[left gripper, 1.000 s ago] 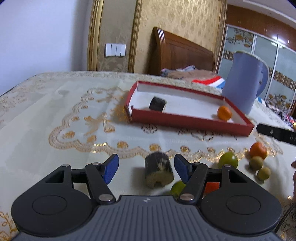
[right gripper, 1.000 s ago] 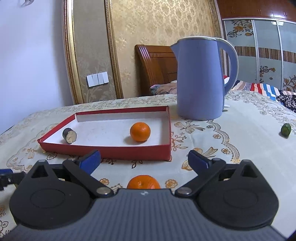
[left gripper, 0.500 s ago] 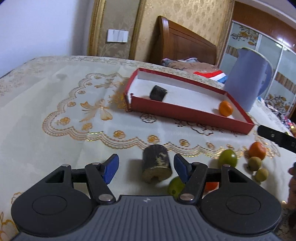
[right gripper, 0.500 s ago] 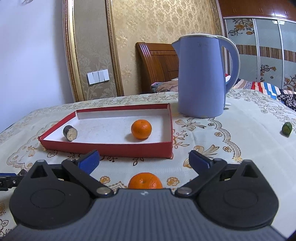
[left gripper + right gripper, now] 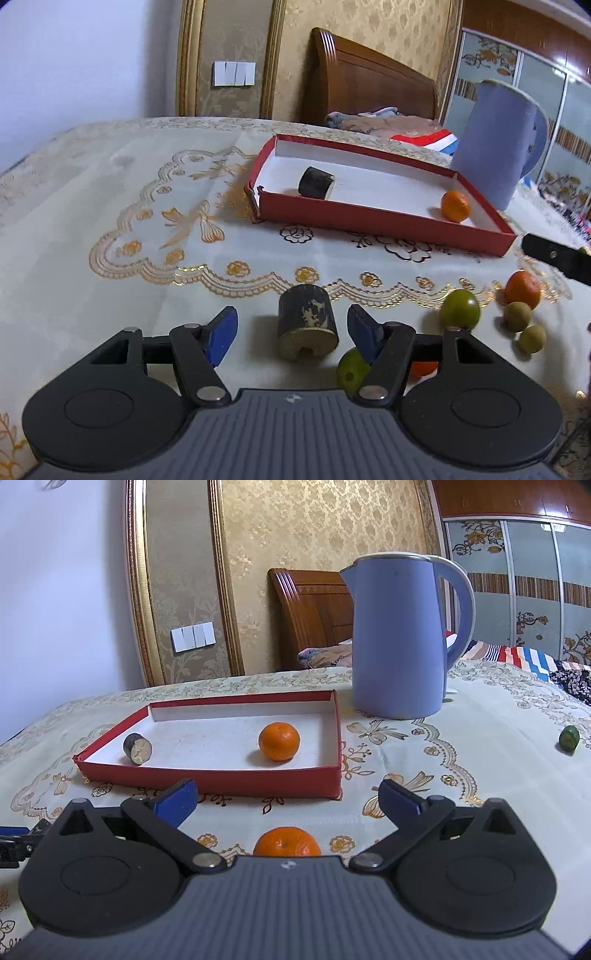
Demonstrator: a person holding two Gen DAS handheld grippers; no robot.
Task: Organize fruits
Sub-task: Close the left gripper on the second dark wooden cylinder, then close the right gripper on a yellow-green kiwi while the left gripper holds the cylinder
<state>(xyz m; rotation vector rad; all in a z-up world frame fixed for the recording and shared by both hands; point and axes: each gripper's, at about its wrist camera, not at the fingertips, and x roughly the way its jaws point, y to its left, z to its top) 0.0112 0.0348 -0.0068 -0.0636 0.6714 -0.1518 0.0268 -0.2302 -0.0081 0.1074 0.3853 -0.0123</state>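
A red box (image 5: 384, 220) with a white floor holds a dark cut piece (image 5: 316, 182) and an orange (image 5: 455, 206). My left gripper (image 5: 293, 330) is open around a second dark cut piece (image 5: 307, 321) standing on the tablecloth, with gaps on both sides. Green fruits (image 5: 460, 309) and an orange (image 5: 522, 288) lie to its right. My right gripper (image 5: 286, 799) is open above an orange (image 5: 286, 842) on the cloth, in front of the red box (image 5: 207, 777), which holds the orange (image 5: 279, 741) and dark piece (image 5: 137, 748).
A tall blue kettle (image 5: 400, 635) stands behind the box's right end. A small green fruit (image 5: 569, 739) lies far right on the cloth. Two small olive fruits (image 5: 524, 326) lie at the right. The other gripper's black edge (image 5: 554, 254) shows at the right.
My left gripper has tilted down and edged forward around the dark piece. My right gripper has drawn slightly closer to the orange and box. Both stay open.
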